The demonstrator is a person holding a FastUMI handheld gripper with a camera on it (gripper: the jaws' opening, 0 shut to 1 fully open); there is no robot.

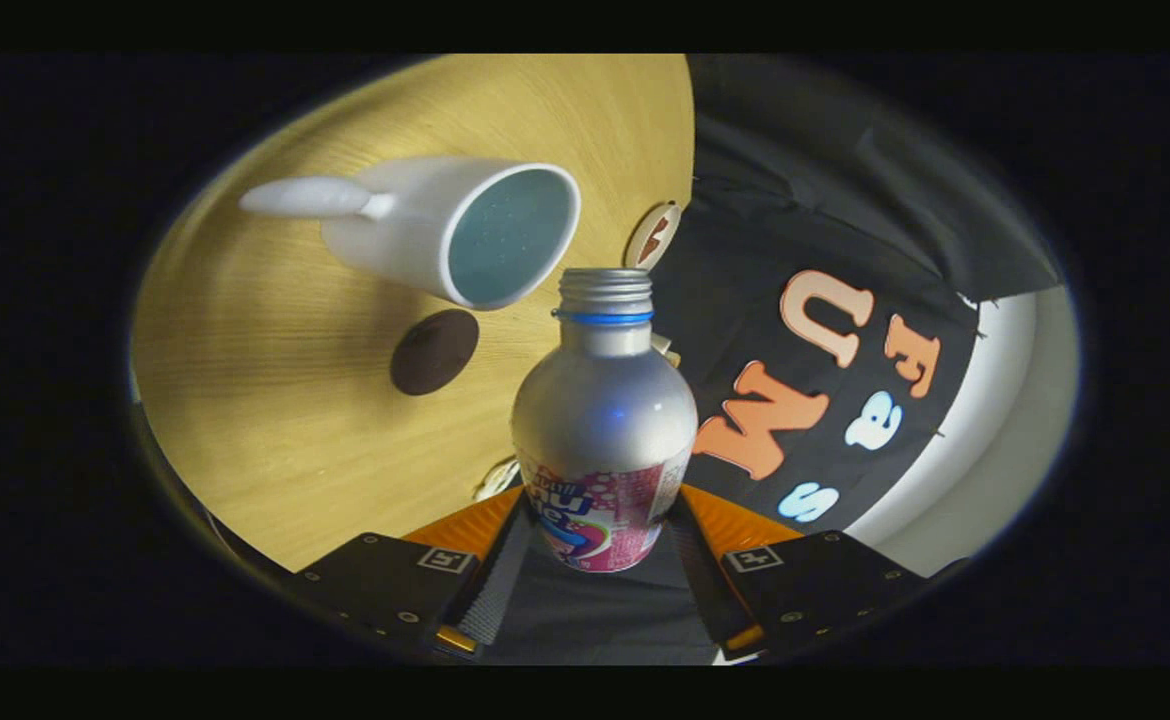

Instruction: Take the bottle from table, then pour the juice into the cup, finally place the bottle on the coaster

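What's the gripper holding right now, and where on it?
The bottle, uncapped. The gripper has both fingers pressed on its lower, labelled body, near the base; neck and mouth are free.

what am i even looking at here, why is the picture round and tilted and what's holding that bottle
A person is holding a two-finger gripper, and a small fisheye camera rides on it, looking forward along the fingers. That lens makes the picture round, and the view tilts whenever the gripper tilts. The two fingers show at the bottom, closed on the lower part of a silver bottle with its cap off. Beyond the bottle is a wooden table, which looks turned because the gripper is tipped. On it stand a white cup with a handle, its mouth close to the bottle's mouth, a dark round coaster and another round coaster near the table's edge. The black cloth is the booth's wall.
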